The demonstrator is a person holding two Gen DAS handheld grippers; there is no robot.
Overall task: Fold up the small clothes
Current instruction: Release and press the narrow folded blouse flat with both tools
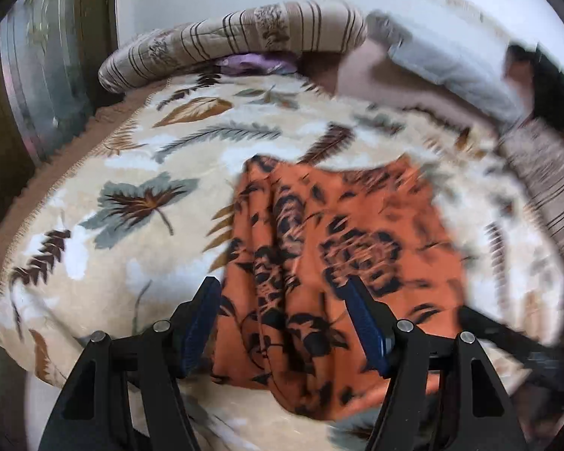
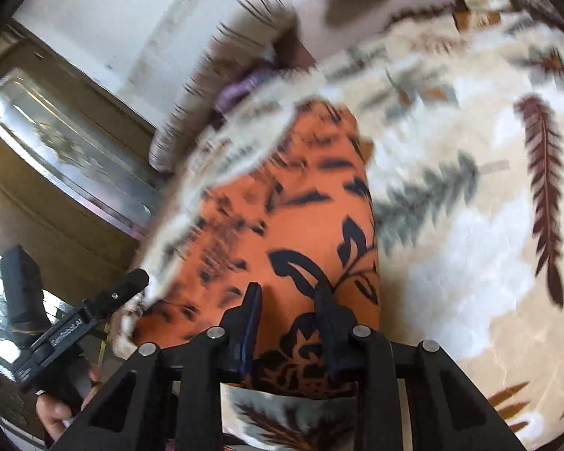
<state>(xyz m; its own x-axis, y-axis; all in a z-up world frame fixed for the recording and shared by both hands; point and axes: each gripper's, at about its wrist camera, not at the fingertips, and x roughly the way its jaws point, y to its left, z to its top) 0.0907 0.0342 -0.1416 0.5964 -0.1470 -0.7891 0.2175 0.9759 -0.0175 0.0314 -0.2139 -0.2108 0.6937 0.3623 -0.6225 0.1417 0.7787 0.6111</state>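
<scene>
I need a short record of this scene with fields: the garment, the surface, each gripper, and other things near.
garment: orange cloth with black flower print, lying rumpled, not neatly folded
surface: cream blanket with leaf pattern
left gripper: jaws wide open above the near part of the cloth, nothing pinched
right gripper: jaws narrow over the cloth's near edge; a grip cannot be told
background: striped pillow at the far end, purple item under it
image quality: motion blur in both views
</scene>
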